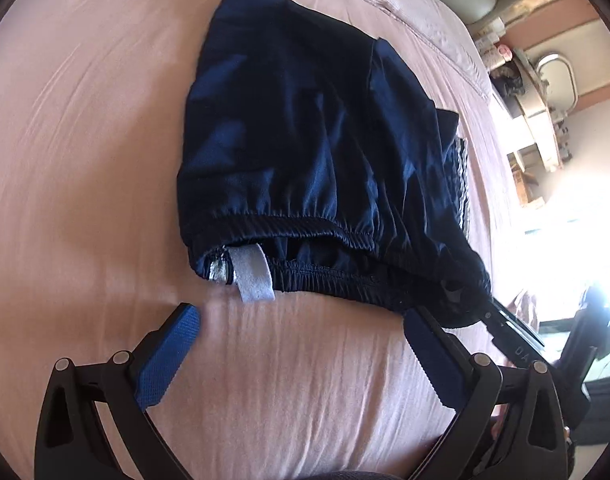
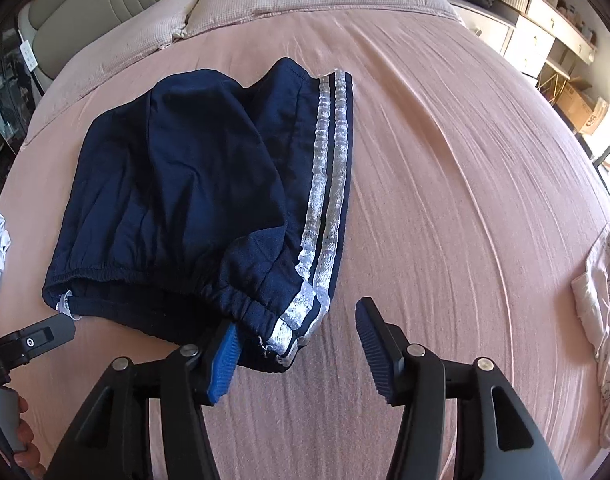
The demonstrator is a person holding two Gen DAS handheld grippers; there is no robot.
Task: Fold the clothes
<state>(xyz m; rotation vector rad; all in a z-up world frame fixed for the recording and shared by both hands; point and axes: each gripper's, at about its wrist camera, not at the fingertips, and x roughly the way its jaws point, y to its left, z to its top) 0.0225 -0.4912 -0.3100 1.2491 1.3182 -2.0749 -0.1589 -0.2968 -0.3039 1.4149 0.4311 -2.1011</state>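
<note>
A pair of dark navy, thin, slightly shiny athletic shorts (image 2: 193, 200) with two silver stripes (image 2: 325, 184) down one side lies folded on the pink-sheeted bed (image 2: 465, 200), its gathered elastic waistband (image 1: 305, 224) nearest both cameras. A white fabric label (image 1: 253, 276) sticks out of the waistband's left corner.

The left claw (image 1: 305, 344) hangs just short of the waistband with its blue pads wide apart and nothing between them. The right claw (image 2: 297, 344) also stands apart, partly spread; the striped corner of the waistband lies between its fingers, but the pads do not press on it.

The cloth looks light, limp and slick, so it will probably sag, slide and bunch when lifted from one point. The ribbed waistband seems the thickest, firmest part, so its two corners offer the surest hold, one per claw. The cracked silver striping looks delicate; pinching beside it, on plain fabric, seems kinder.
</note>
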